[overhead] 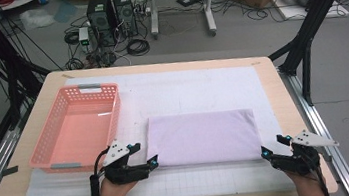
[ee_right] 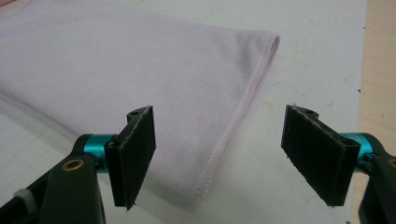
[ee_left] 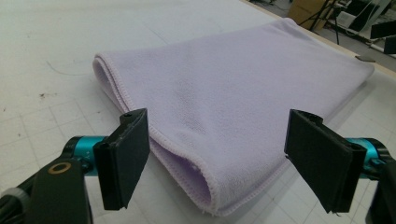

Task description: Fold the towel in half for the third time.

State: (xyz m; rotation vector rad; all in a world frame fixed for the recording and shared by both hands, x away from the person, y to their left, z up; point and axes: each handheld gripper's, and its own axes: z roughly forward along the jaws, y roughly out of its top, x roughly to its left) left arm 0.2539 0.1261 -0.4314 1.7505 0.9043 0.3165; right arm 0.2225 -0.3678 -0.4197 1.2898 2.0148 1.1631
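The towel (overhead: 201,137) lies folded flat in the lower middle of the high view, on the white gridded mat (overhead: 187,91) that covers the surface, just right of the pink basket (overhead: 78,127) at the left. It looks like a soft, light microfibre cloth: it will sag and drape the moment it leaves the mat, has no stiffness to carry its own shape, and is in no way fragile. Its nap should grip the pads well, so slipping is a small worry; the larger one is catching just the top layer, since the fold stacks several layers that could slide apart. The left gripper (overhead: 142,162) sits at the towel's lower left corner and the right gripper (overhead: 274,150) at its lower right corner, both with jaws spread wide and holding nothing. In the left gripper view the rounded fold (ee_left: 205,186) with its stitched hems lies between the two pads at the lower middle of the frame, not pressed by either. In the right gripper view the stitched edge (ee_right: 233,130) runs down the middle of the frame to a corner between the pads, again untouched. The best hold, I judge, is at these two near corners, biting deep enough over the hem to clamp every layer at once, with both sides lifted evenly so the cloth stays folded.
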